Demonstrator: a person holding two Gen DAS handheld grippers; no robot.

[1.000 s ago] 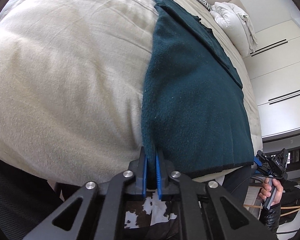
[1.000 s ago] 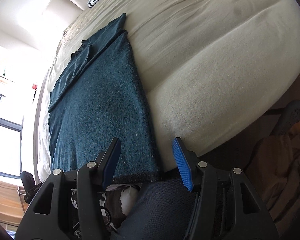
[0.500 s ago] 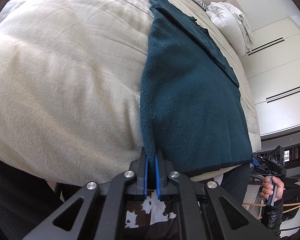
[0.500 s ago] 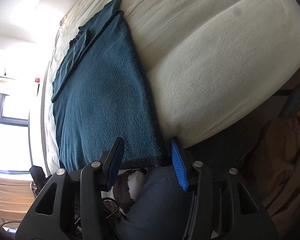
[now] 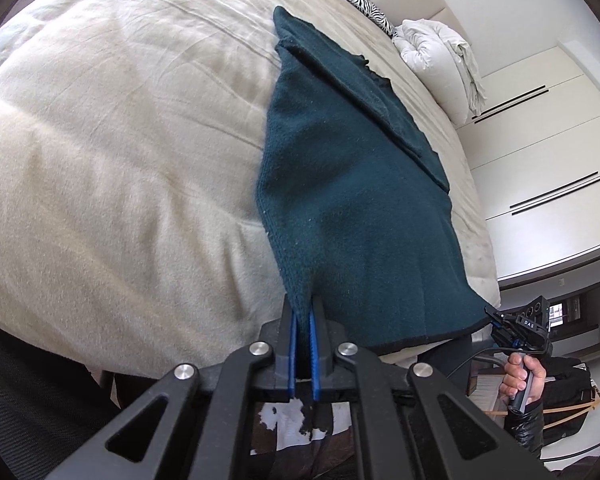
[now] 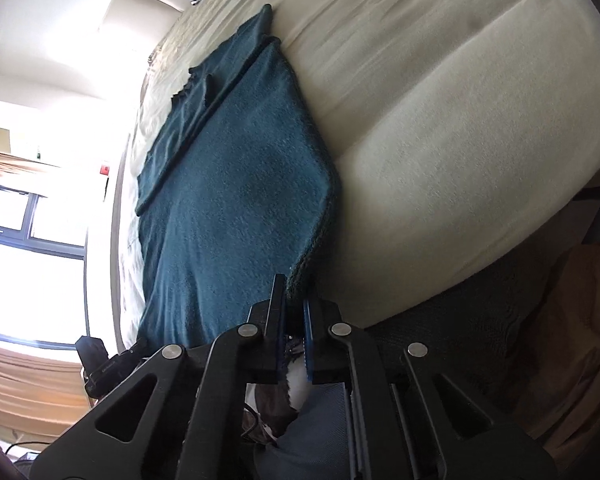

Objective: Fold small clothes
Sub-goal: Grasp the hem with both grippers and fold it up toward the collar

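Note:
A dark teal knitted garment lies flat on the cream bed, folded lengthwise, its hem at the near edge. My left gripper is shut on the garment's near left corner. My right gripper is shut on the garment's near right corner at the bed's edge. The right gripper also shows in the left wrist view, held by a hand at the hem's far end.
A white duvet bundle and a zebra-print pillow lie at the head of the bed. White wardrobe doors stand to the right. A window is on the left. A brown cloth lies beside the bed.
My right gripper moved in to the garment's near right corner and shut on it. My left gripper stayed shut on the left corner.

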